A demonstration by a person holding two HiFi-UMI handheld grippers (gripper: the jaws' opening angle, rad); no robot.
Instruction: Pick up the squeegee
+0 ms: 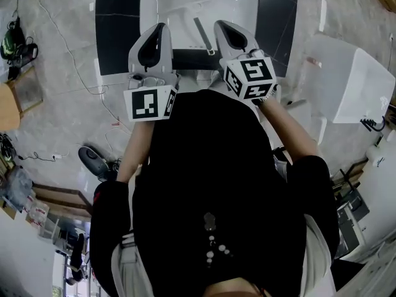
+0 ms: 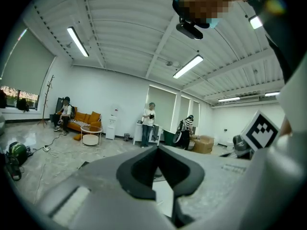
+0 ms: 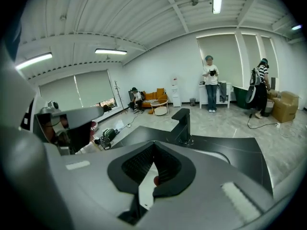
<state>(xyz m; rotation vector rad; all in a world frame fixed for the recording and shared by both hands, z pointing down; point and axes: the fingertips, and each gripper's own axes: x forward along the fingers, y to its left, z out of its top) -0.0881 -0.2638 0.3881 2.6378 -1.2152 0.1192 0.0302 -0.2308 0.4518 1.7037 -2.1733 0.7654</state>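
Observation:
A white sink basin is set in a black counter straight ahead in the head view. A slim grey bar lies slanted in the basin; it looks like the squeegee. My left gripper and right gripper hover side by side over the basin's near edge, on either side of the bar and apart from it. In the left gripper view my left gripper has its jaw tips together with nothing between them. In the right gripper view my right gripper is likewise shut and empty, with the black faucet beyond it.
A white bin stands on the floor to the right of the counter. Cables and a green bag lie on the floor at left. Across the room are people, an orange sofa and a small round table.

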